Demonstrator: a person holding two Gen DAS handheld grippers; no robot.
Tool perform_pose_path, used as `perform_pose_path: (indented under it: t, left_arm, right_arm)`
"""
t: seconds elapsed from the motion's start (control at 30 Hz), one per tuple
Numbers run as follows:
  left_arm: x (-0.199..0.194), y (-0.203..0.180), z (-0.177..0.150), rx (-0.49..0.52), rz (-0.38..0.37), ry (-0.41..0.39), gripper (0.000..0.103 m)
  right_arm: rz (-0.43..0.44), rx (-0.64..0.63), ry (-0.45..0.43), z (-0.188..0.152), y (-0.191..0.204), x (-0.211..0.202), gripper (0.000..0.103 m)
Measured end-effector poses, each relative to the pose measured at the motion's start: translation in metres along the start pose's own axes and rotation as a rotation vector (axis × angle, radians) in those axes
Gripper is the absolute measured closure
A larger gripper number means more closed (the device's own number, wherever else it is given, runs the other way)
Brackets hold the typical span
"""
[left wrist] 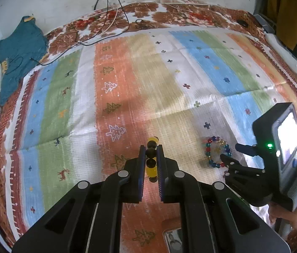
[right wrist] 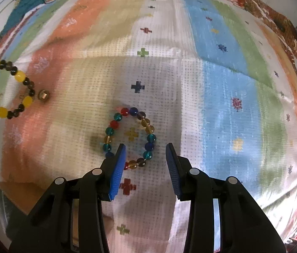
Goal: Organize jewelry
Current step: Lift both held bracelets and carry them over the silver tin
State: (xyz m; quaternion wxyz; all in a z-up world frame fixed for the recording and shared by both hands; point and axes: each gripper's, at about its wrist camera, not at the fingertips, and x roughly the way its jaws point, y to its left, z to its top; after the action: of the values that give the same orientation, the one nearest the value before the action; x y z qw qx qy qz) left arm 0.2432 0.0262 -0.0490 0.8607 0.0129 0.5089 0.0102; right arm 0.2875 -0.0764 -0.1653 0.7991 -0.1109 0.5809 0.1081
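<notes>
A striped cloth [left wrist: 127, 67] in orange, tan, white, blue and green bands, printed with small crosses, trees and deer, covered a bed. On it were two beaded bracelets.

The left gripper [left wrist: 151, 158], black with blue-lined fingers, had its jaws drawn close together and clamped on a bracelet of round yellow and dark brown-black beads [left wrist: 151, 158]. In the left wrist view, this bracelet stood edge-on between the fingers, so only a stacked column of beads showed: yellow at the far end, two dark beads, then a larger translucent yellow bead nearer the camera. In the right wrist view, the same bracelet [right wrist: 7, 88] appeared at the far left as an open ring, large opaque yellow beads alternating with groups of small glossy dark beads, with a small brass-coloured metal bead [right wrist: 43, 95] just beside its right edge.

The second bracelet, a ring of glassy translucent beads in red, blue, teal and amber [right wrist: 130, 137], lay flat on the white band of the cloth. The right gripper [right wrist: 146, 154] hung over it with its jaws spread wide apart; the left blue pad [right wrist: 117, 168] overlapped the ring's near left edge, while the right pad stood clear of the beads.

A crumpled teal garment [left wrist: 19, 52] lay at the far left corner, with black cables [left wrist: 106, 21] trailing across the far edge.
</notes>
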Motion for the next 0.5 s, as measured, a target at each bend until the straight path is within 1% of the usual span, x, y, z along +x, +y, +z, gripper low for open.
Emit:
perform_pose_path:
  t: [0.17,0.23,0.27,0.33,0.4,0.43,0.5]
  left_arm:
    - [0.0012,0.0007,-0.0001,0.000,0.002,0.003,0.093]
    - [0.0012,0.0008,0.0000,0.000,0.003,0.003,0.093]
    - [0.0014,0.0009,-0.0001,0.000,0.003,0.004,0.093]
    - [0.0014,0.0010,-0.0003,0.001,0.004,0.003,0.093]
    - [0.0011,0.0013,-0.0004,0.001,0.003,0.002,0.093]
    - [0.0011,0.0010,-0.0001,-0.001,0.003,0.002,0.093]
    - [0.0005,0.0013,-0.0001,-0.003,0.001,-0.001,0.093]
  right_arm:
    - [-0.019,-0.018,0.011,-0.0005,0.0022,0.0086,0.065]
    - [-0.018,-0.023,0.009,-0.0005,0.0034,0.0086,0.074]
    - [-0.016,-0.022,0.009,-0.0005,0.0033,0.0085,0.076]
    - [-0.016,-0.020,0.009,-0.0010,0.0031,0.0084,0.085]
    - [-0.014,-0.019,0.008,-0.0022,0.0024,0.0078,0.089]
    - [-0.012,-0.015,0.006,-0.0023,0.0014,0.0073,0.093]
    - [-0.006,-0.003,-0.002,-0.0030,-0.0012,0.0054,0.093]
